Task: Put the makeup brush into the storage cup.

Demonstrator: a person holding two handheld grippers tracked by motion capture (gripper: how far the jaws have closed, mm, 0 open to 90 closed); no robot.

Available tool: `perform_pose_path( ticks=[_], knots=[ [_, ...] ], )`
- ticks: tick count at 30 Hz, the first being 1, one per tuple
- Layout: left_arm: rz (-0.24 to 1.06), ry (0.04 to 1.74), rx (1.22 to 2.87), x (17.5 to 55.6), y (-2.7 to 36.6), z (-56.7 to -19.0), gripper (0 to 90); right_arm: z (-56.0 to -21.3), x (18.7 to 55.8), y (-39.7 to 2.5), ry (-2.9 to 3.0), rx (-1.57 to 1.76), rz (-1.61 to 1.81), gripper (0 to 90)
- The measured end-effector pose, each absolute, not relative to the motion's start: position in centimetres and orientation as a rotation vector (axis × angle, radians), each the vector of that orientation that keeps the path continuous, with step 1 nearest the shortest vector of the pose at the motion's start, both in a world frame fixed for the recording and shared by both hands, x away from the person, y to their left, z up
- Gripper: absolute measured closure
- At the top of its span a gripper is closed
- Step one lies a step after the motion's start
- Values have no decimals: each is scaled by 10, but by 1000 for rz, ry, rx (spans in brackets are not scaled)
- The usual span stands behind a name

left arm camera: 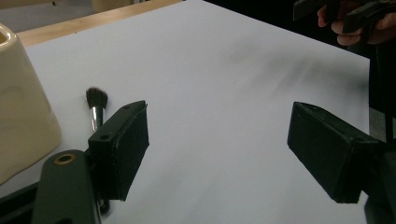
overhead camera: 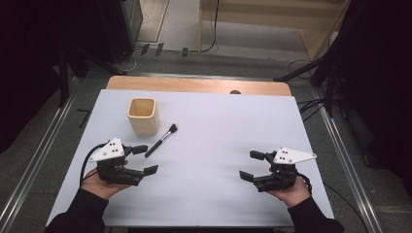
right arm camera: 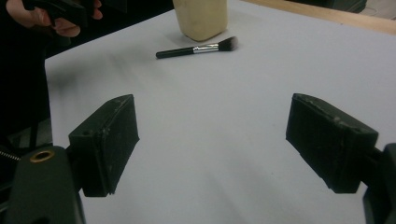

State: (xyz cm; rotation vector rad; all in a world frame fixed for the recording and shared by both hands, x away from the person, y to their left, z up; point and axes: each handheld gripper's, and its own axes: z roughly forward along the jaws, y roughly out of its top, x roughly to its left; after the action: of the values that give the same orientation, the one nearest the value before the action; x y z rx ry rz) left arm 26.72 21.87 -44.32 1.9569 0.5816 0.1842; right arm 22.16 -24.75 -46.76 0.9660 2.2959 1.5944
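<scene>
A cream square cup (overhead camera: 143,116) stands upright on the white table sheet at the left rear. A black makeup brush (overhead camera: 161,140) lies just right of the cup, bristles pointing away from me. My left gripper (overhead camera: 145,159) is open near the front left, its upper jaw close to the brush handle's near end. In the left gripper view the brush (left arm camera: 96,107) sits behind the left jaw, beside the cup (left arm camera: 21,107). My right gripper (overhead camera: 251,165) is open at the front right, nothing between its jaws. The right gripper view shows the brush (right arm camera: 196,48) and cup (right arm camera: 201,17) far ahead.
The white sheet (overhead camera: 218,126) covers a wooden table whose bare strip (overhead camera: 194,85) shows along the far edge. Dark stands and cables (overhead camera: 311,73) surround the table on the floor.
</scene>
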Motion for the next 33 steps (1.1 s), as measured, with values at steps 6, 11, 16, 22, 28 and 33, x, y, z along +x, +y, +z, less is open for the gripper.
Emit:
perform_pose_path(
  ticks=[6,11,16,22,28,33],
  knots=[
    [182,588,1945,269,219,-444,211,-468,222,-247,2291,963,1592,179],
    [187,589,1947,268,220,-444,211,-467,222,-247,2279,957,1599,179],
    [187,591,1948,269,219,-444,211,-467,222,-246,2282,954,1599,177],
    [193,598,1945,269,220,-444,211,-468,223,-245,2284,943,1604,175],
    [205,600,1954,269,219,-445,212,-468,223,-246,2281,949,1604,175],
    [209,616,1948,270,221,-444,212,-468,223,-246,2286,930,1601,176]
  ],
)
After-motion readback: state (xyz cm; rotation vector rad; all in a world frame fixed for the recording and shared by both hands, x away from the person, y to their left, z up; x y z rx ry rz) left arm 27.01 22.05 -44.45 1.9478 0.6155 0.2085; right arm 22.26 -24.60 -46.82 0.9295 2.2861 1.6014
